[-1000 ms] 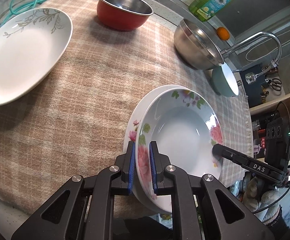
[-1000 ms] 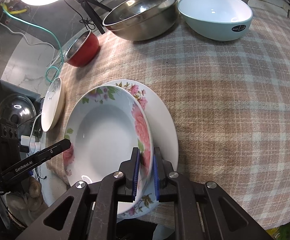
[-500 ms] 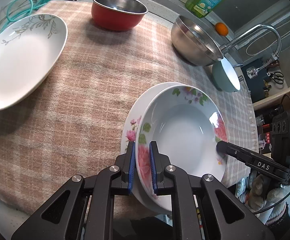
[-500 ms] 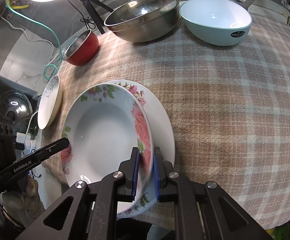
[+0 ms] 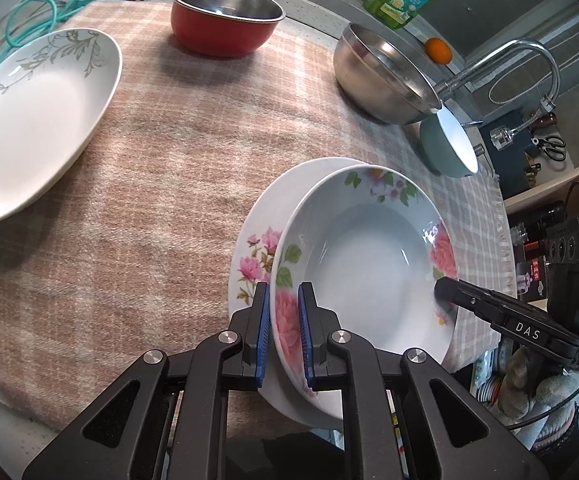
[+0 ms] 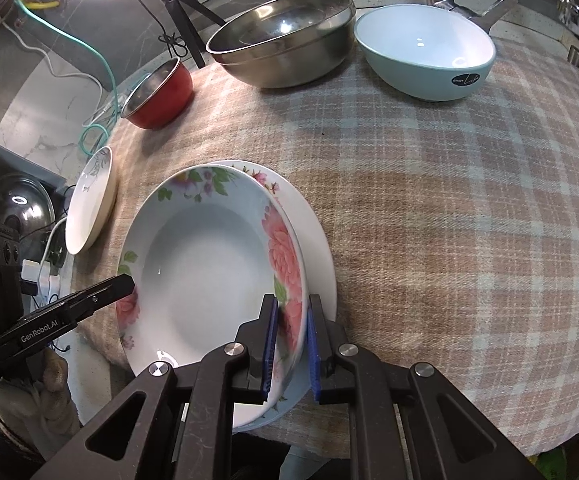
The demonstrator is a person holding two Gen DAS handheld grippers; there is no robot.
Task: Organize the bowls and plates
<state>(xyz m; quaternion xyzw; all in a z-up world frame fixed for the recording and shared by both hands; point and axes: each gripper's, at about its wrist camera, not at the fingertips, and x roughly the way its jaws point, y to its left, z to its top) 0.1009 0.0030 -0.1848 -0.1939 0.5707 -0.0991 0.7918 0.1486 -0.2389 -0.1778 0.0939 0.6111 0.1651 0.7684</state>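
Your left gripper (image 5: 283,330) and right gripper (image 6: 291,342) clamp opposite rims of the deep plate (image 5: 369,264), low over the flat plate (image 5: 257,248). The leaf plate (image 5: 29,120) at upper left and three bowls across the top remain unsorted.

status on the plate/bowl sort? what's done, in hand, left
Done: nothing clearly stacked yet. In hand: both the left gripper and right gripper clamp opposite rims of the deep floral plate, held over the flat floral plate on the cloth. Left: leaf-pattern plate, red bowl, steel bowl and teal bowl all sit apart.
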